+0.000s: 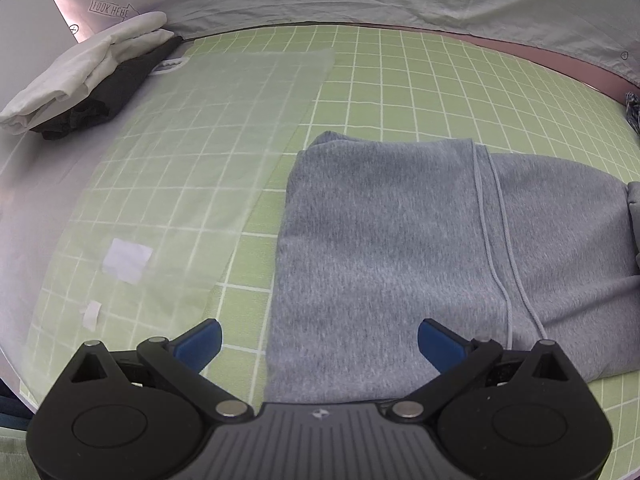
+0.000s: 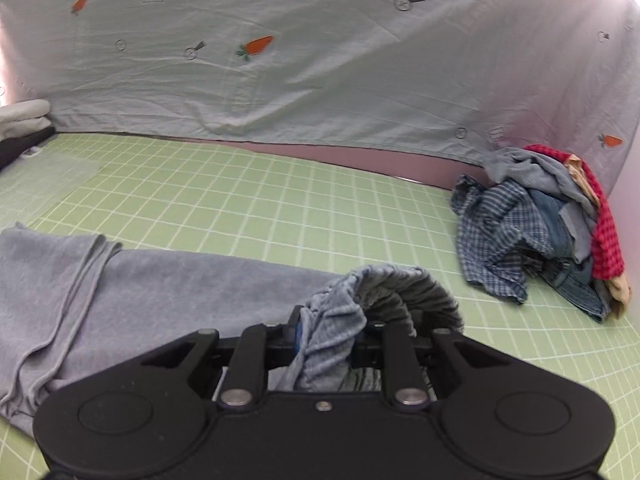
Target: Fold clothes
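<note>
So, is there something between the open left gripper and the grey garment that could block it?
No, nothing visible. The left gripper hangs open directly over the grey garment, with only bare cloth between its blue pads. The right gripper already pinches its ribbed end.

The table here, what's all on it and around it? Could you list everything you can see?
Grey sweatpants: one, grey, lying partly folded on the middle of the mat.
Checked mat: one, green with white lines, covering the table.
Clear sheet: one, see-through, flat on the mat's left part.
Folded clothes: one stack, white on black, far left corner.
Unfolded clothes pile: one, blue checks, denim, red, far right.
Backdrop sheet: one, pale blue with orange carrots, behind the table.
Left gripper: open, above the sweatpants.
Right gripper: shut on the sweatpants' ribbed end.
</note>
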Demonstrator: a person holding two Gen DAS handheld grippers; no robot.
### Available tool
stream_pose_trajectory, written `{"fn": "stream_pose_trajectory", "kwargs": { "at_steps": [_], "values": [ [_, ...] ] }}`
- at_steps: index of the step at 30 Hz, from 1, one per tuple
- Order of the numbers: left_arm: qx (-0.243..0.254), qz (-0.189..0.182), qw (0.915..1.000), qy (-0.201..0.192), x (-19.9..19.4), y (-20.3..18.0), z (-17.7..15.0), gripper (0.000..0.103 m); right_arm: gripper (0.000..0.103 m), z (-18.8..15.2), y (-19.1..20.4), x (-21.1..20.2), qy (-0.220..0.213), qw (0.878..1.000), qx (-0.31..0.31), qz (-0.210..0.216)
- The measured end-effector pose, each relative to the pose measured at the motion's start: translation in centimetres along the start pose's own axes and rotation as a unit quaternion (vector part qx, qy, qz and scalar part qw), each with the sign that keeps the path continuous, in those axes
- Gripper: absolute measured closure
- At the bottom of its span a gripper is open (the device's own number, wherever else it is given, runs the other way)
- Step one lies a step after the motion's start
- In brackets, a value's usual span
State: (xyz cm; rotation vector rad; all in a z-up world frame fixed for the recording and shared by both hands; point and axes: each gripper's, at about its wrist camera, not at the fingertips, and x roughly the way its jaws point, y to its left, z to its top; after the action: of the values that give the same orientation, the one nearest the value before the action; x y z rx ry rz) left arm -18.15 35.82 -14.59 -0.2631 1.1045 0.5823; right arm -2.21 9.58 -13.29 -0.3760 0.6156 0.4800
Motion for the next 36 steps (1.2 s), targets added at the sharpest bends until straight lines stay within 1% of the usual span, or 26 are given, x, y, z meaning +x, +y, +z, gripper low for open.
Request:
{"fn": "stream_pose_trajectory", "kwargs": {
  "at_steps": [1, 3, 4, 6, 8, 9, 10, 14, 16, 18, 20, 23, 26, 27, 28, 30, 32, 33, 34, 36],
  "values": [
    [0.001, -0.001, 1.0, 0.001, 0.1, 0.5, 0.0, 0.0, 0.083, -0.1, 1.6, 0.1, 0.004, 1.0, -0.01, 0.009],
    [0.004, -0.002, 1.0, 0.004, 0.3, 1.4, 0.0, 0.0, 0.082, -0.9, 4.3, 1.1, 0.023, 0.999, -0.032, 0.014],
    [0.006, -0.002, 1.0, 0.004, 0.4, 1.7, 0.0, 0.0, 0.078, -1.3, 5.6, 1.5, 0.032, 0.998, -0.042, 0.016],
    [0.009, -0.005, 0.9999, 0.004, 0.6, 2.1, 0.2, 0.0, 0.076, -1.9, 7.1, 2.0, 0.049, 0.998, -0.046, 0.019],
    [0.009, -0.008, 0.9999, 0.005, 0.9, 2.4, 0.4, 0.0, 0.069, -2.4, 8.4, 2.4, 0.064, 0.997, -0.048, 0.022],
    [0.008, -0.01, 0.9999, 0.006, 1.1, 2.4, 0.5, 0.0, 0.062, -2.3, 8.4, 1.9, 0.057, 0.997, -0.042, 0.022],
    [0.007, -0.012, 0.9999, 0.008, 1.3, 2.4, 0.7, 0.0, 0.059, -2.0, 8.2, 1.3, 0.051, 0.998, -0.03, 0.022],
    [0.003, -0.019, 0.9997, 0.013, 2.1, 1.6, 1.3, 0.0, 0.056, -0.9, 6.0, -0.8, 0.027, 0.999, 0.024, 0.017],
    [0.001, -0.022, 0.9996, 0.016, 2.5, 1.1, 1.6, 0.0, 0.051, -0.6, 4.4, -1.8, 0.011, 0.998, 0.056, 0.005],
    [-0.002, -0.023, 0.9995, 0.02, 2.9, 0.6, 1.6, 0.0, 0.05, -0.6, 2.6, -2.3, 0.006, 0.995, 0.095, -0.013],
    [-0.001, -0.024, 0.9995, 0.023, 3.2, 0.2, 1.7, 0.0, 0.05, -0.9, 0.7, -1.8, 0.017, 0.99, 0.139, -0.031],
    [0.004, -0.024, 0.9994, 0.024, 3.4, -0.1, 1.8, 0.0, 0.049, -1.5, -0.8, 0.5, 0.055, 0.981, 0.184, -0.04],
    [0.008, -0.024, 0.9993, 0.026, 3.7, -0.3, 1.9, 0.0, 0.042, -1.7, -1.0, 2.7, 0.082, 0.975, 0.205, -0.024],
    [0.01, -0.024, 0.9993, 0.027, 3.7, -0.4, 1.9, 0.0, 0.036, -1.8, -1.0, 3.3, 0.088, 0.973, 0.213, -0.02],
    [0.008, -0.023, 0.9993, 0.028, 3.8, -0.3, 1.9, 0.0, 0.033, -1.9, -1.0, 4.0, 0.094, 0.971, 0.22, -0.016],
    [0.005, -0.02, 0.9993, 0.032, 4.0, -0.1, 1.8, 0.0, 0.033, -1.9, -0.8, 5.1, 0.103, 0.968, 0.228, -0.016],
    [-0.002, -0.017, 0.9992, 0.035, 4.2, 0.1, 1.9, 0.0, 0.041, -1.9, -0.4, 5.9, 0.111, 0.967, 0.228, -0.022],
    [-0.006, -0.016, 0.9992, 0.037, 4.3, 0.2, 1.9, 0.0, 0.05, -1.8, -0.1, 6.0, 0.108, 0.969, 0.22, -0.017],
    [-0.01, -0.015, 0.9991, 0.038, 4.4, 0.3, 1.9, 0.0, 0.068, -1.6, 0.2, 6.0, 0.106, 0.971, 0.213, -0.013],
    [-0.014, -0.012, 0.9991, 0.039, 4.4, 0.4, 2.0, 0.0, 0.078, -1.3, 0.7, 6.0, 0.099, 0.975, 0.197, -0.003]
  ]
}}
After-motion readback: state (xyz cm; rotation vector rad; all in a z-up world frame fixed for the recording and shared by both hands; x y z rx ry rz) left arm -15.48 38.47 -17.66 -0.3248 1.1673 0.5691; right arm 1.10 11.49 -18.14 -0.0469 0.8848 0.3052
